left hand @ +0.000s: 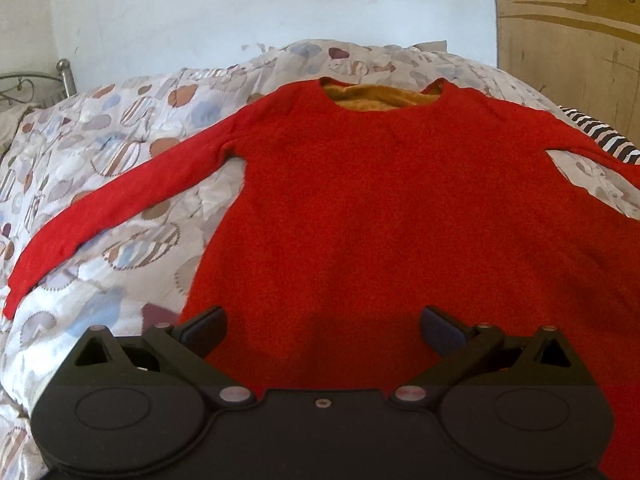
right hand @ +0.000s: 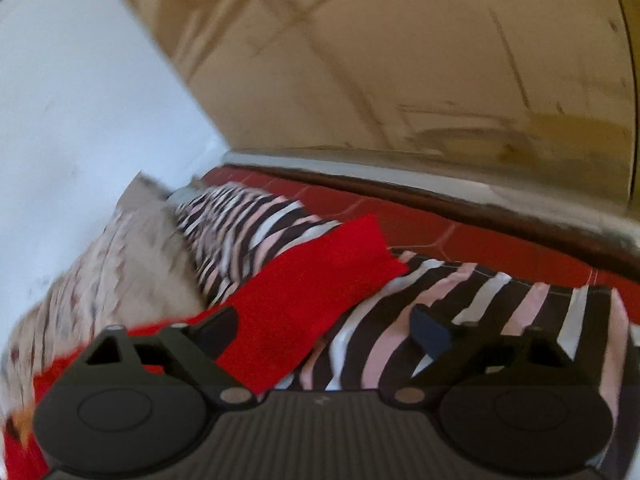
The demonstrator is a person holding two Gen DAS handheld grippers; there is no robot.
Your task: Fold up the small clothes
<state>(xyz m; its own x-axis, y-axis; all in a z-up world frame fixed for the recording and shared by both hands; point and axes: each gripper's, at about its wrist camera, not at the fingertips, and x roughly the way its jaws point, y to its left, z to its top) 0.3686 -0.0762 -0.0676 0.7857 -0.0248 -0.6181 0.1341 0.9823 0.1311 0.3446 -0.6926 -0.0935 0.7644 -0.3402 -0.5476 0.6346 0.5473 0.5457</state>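
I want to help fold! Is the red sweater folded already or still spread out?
Spread out. The red sweater lies flat on the patterned quilt, both sleeves stretched sideways, nothing folded over.

Both grippers angled downward, jaws spread

The left gripper tilts down with its two fingers wide apart and nothing between the pads. The right gripper also points downward, its view blurred, fingers parted and gripping nothing; the left finger and right finger stand well apart.
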